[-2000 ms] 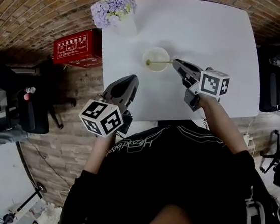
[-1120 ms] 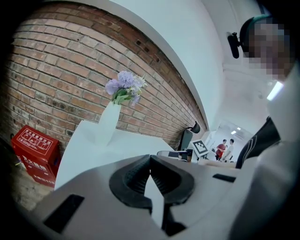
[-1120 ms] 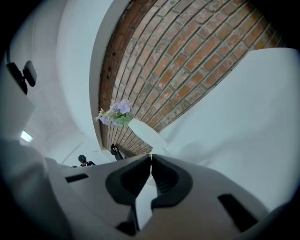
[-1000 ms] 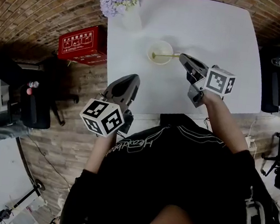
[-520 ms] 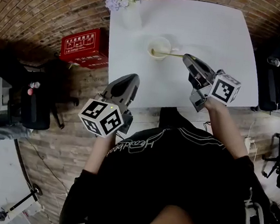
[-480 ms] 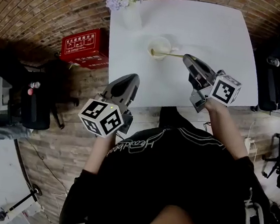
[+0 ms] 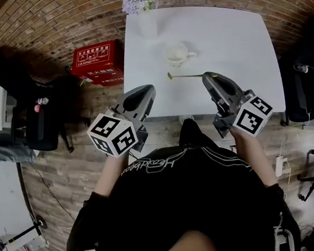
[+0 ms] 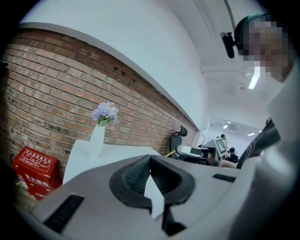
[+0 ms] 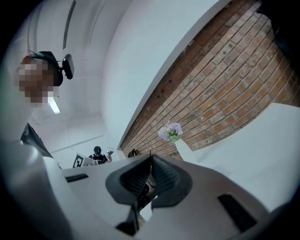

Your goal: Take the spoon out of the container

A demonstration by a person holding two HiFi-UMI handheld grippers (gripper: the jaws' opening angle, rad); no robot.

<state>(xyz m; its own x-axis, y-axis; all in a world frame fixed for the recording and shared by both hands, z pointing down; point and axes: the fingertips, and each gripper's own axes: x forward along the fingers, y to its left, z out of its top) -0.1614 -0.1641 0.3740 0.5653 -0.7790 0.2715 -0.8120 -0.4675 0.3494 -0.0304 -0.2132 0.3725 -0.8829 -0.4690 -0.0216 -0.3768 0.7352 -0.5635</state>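
A small white cup (image 7: 176, 54), the container, stands on the white table (image 7: 235, 41). The thin gold spoon (image 7: 184, 75) is outside the cup, held level over the table in front of it, bowl end to the left. My right gripper (image 7: 206, 76) is shut on the spoon's handle end. In the right gripper view the handle shows only as a thin edge between the closed pads (image 9: 150, 158). My left gripper (image 7: 146, 89) hovers at the table's near left edge, shut with nothing in it; its pads (image 8: 138, 174) meet in the left gripper view.
A white vase of purple flowers (image 7: 141, 3) stands at the table's far left corner, also visible as the vase (image 8: 97, 137). A red box (image 7: 98, 61) lies on the brick floor left of the table. Black chairs (image 7: 307, 83) stand to the right.
My right gripper has pulled back toward the person with the spoon, which has come out of the cup. The left gripper has stayed put.
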